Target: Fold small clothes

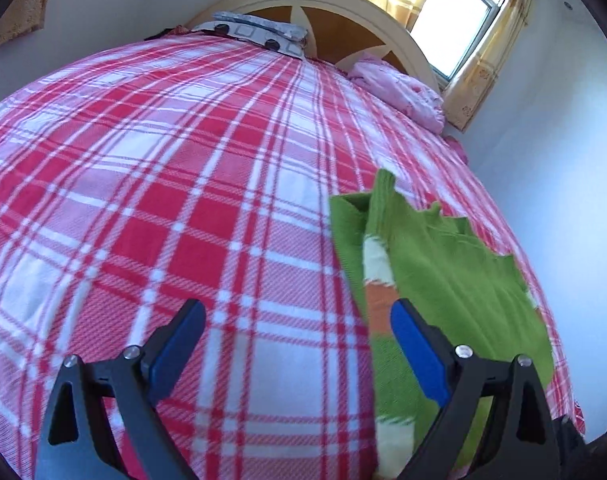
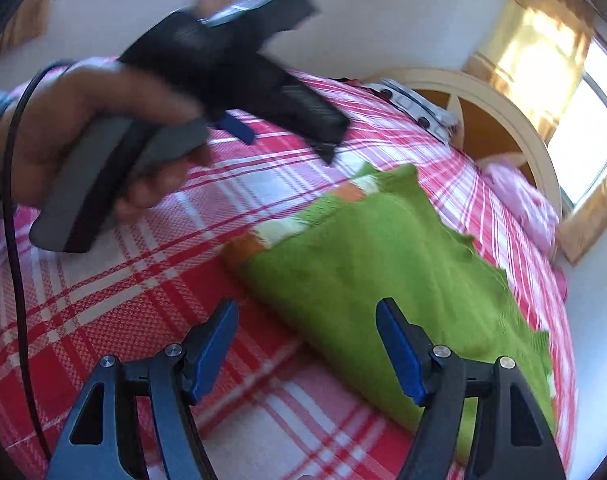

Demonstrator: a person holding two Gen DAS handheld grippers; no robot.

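On the red-and-white plaid bed [image 1: 143, 200] the folded green knit garment [image 2: 383, 264] lies flat, seemingly finished; both grippers' fingers, left [image 1: 297, 322] and right [image 2: 307, 322], hover beside it spread, grasping nothing.

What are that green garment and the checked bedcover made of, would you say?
The green garment looks like soft knitted fabric, matte: fine ribbing and a limp, ragged-looking edge suggest it. The bedcover seems woven cloth, perhaps cotton or fleece: its red and white checks show a diagonal weave texture. Neither can be told for certain.
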